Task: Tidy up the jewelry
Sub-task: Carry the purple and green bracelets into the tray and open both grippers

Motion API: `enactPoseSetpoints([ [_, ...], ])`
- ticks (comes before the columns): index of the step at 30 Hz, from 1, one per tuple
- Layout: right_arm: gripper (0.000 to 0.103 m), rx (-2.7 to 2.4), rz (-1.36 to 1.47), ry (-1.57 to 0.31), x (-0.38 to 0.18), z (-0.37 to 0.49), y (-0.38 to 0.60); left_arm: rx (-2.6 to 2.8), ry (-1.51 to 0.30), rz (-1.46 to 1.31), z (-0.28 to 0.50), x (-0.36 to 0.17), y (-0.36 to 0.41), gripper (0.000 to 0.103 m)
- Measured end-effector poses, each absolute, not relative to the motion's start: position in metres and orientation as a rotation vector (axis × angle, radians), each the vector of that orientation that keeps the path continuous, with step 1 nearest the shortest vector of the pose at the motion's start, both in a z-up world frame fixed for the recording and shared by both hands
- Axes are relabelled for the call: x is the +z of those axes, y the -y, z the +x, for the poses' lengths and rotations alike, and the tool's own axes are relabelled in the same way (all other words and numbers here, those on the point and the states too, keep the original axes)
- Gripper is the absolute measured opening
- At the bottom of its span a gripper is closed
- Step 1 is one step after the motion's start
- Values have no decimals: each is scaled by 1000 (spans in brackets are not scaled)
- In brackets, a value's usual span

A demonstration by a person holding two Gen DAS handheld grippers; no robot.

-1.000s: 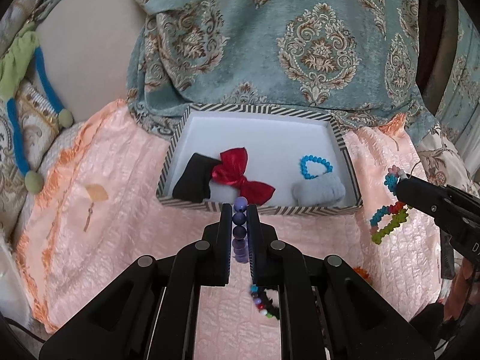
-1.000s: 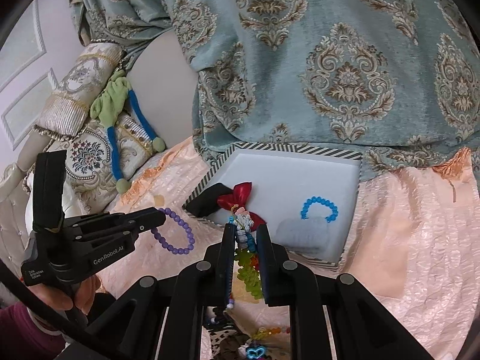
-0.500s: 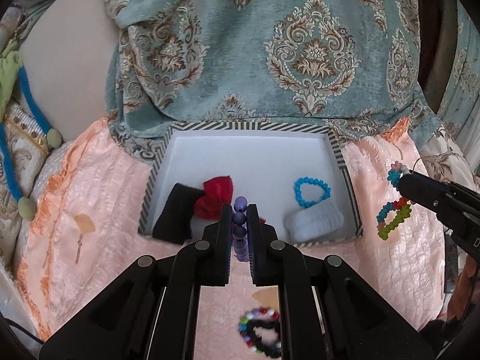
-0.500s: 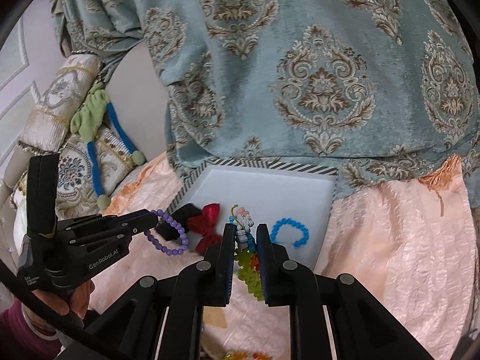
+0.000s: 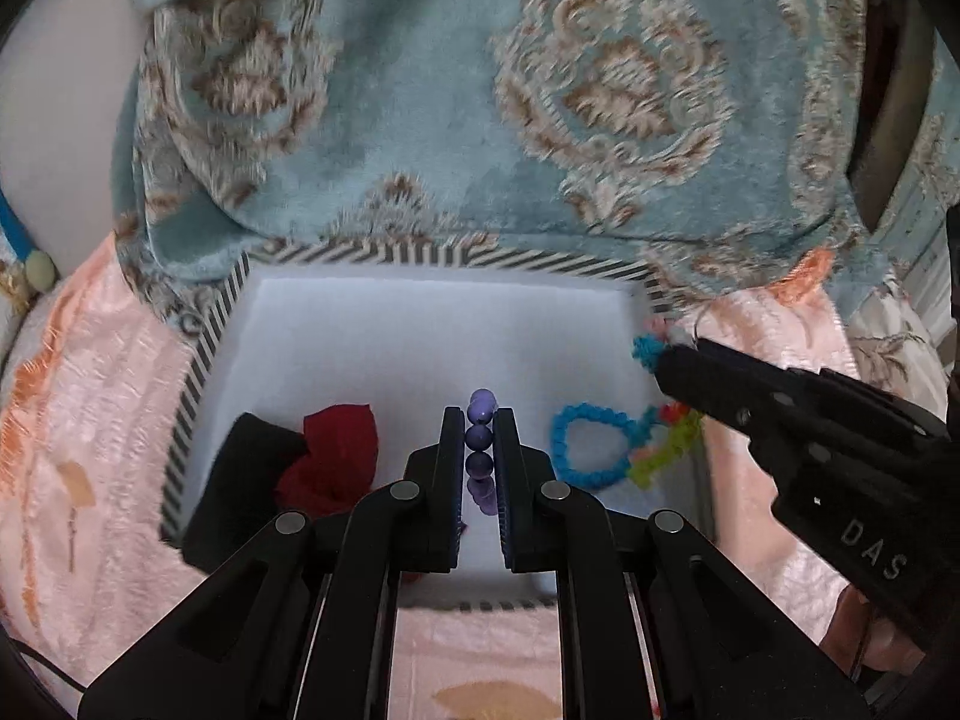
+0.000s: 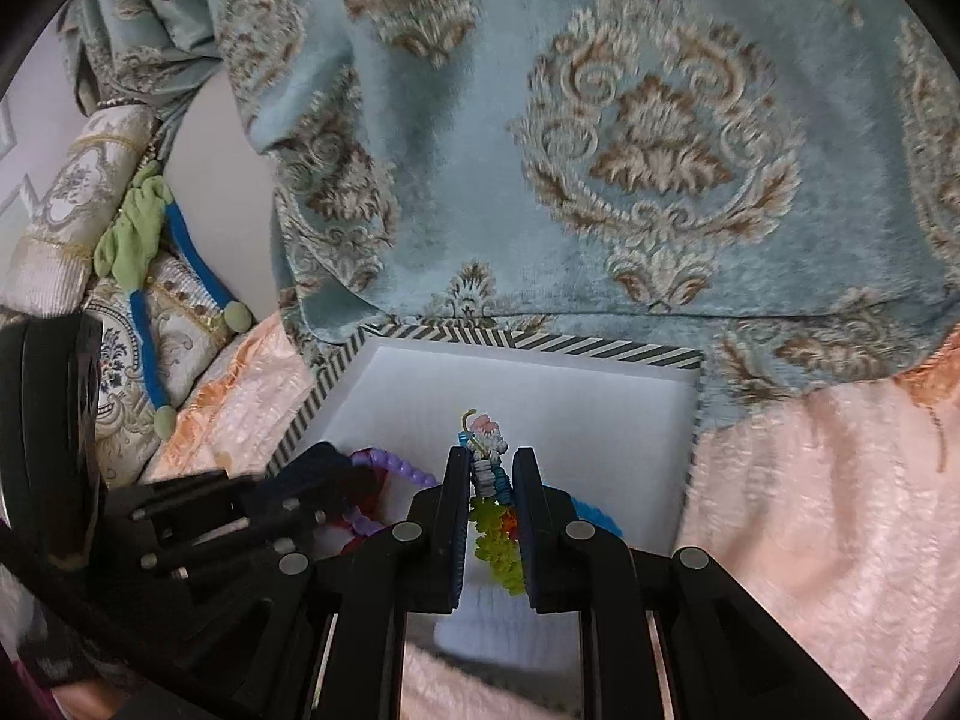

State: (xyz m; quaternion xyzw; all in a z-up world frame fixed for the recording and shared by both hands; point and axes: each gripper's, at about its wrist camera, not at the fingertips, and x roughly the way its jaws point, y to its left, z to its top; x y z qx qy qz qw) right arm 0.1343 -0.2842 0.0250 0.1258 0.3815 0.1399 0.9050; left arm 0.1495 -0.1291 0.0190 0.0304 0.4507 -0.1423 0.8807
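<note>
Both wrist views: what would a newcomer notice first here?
First, the striped box with its white floor, set against the teal patterned cloth. Over it, the left tool is shut on a purple bead bracelet, and the right tool on a multicolored bracelet. A red bow and a blue bracelet lie inside.

In the box, a bow lies left, a beaded bracelet right; drape behind.
</note>
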Motion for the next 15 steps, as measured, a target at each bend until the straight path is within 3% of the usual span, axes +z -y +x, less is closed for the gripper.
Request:
enactPoseSetpoints([
  [15, 14, 301, 291, -915, -35, 217, 259, -200, -1020, 45, 180, -35, 90, 8],
])
